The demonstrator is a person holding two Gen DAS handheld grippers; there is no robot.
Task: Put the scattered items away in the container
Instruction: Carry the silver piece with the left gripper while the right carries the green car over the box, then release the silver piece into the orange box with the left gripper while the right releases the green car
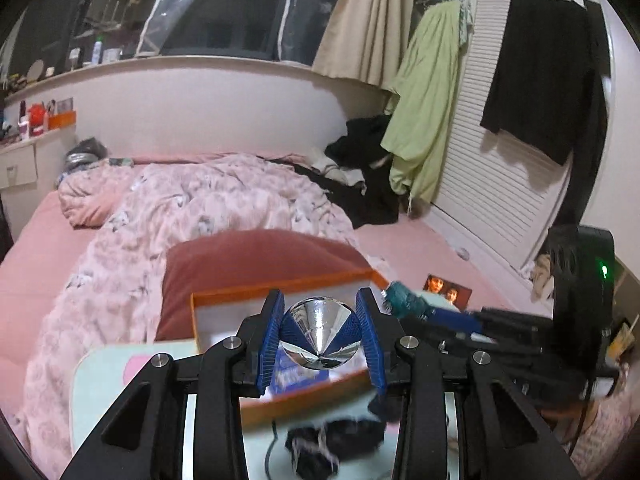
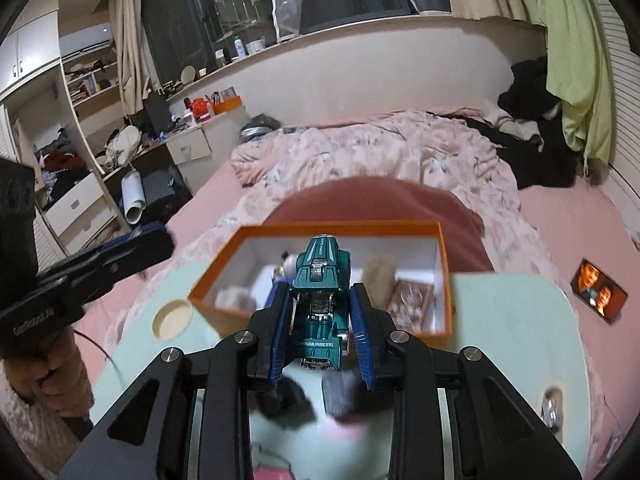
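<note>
Two items held over the orange box on the table.
A shiny silver cone is clamped between the left gripper fingers above the box; a teal toy car is clamped by the right gripper at its near edge. Box contents are blurred, possibly small packets.

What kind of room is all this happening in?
Most likely a lived-in bedroom: a bed with a rumpled pink floral duvet, clothes such as a green garment hanging on louvered wardrobe doors, and cluttered shelves.
</note>
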